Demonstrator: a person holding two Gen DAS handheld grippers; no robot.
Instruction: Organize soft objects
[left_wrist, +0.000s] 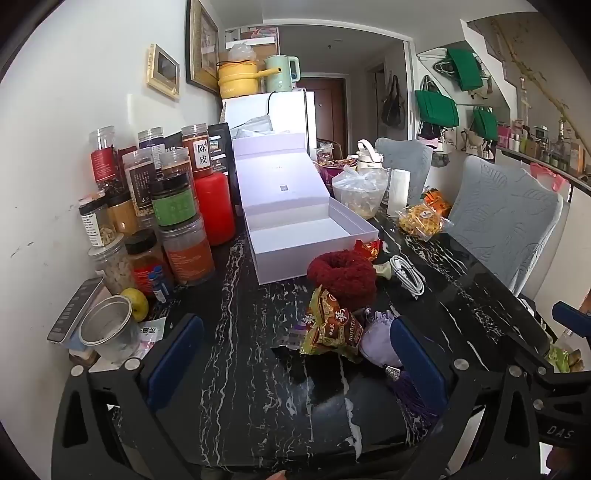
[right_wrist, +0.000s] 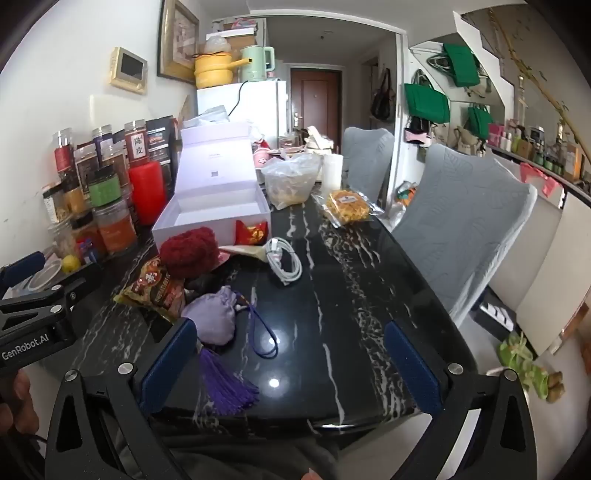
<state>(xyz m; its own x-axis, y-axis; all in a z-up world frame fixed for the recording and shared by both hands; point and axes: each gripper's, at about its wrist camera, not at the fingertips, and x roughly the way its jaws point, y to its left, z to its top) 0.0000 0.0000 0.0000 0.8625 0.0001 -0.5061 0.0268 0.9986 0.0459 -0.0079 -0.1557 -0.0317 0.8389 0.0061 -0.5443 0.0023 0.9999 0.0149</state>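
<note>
A fuzzy dark red scrunchie (left_wrist: 341, 271) (right_wrist: 190, 251) lies on the black marble table (left_wrist: 240, 369) just in front of an open white box (left_wrist: 310, 236) (right_wrist: 218, 218), which looks empty. A lilac drawstring pouch (left_wrist: 378, 338) (right_wrist: 214, 317) with a purple tassel (right_wrist: 227, 380) lies near the front edge. A yellow-red snack packet (left_wrist: 328, 325) (right_wrist: 155, 290) lies between them. My left gripper (left_wrist: 295, 354) is open and empty, with the pouch by its right finger. My right gripper (right_wrist: 291, 365) is open and empty, with the pouch by its left finger.
Several jars (left_wrist: 173, 221) and a red canister (left_wrist: 216, 206) crowd the left wall side. A white cable (left_wrist: 408, 273) (right_wrist: 284, 262), a red packet (right_wrist: 251, 232), bagged snacks (right_wrist: 347, 206) and a food bowl (right_wrist: 290, 184) lie further back. Grey chairs (right_wrist: 454, 225) stand on the right.
</note>
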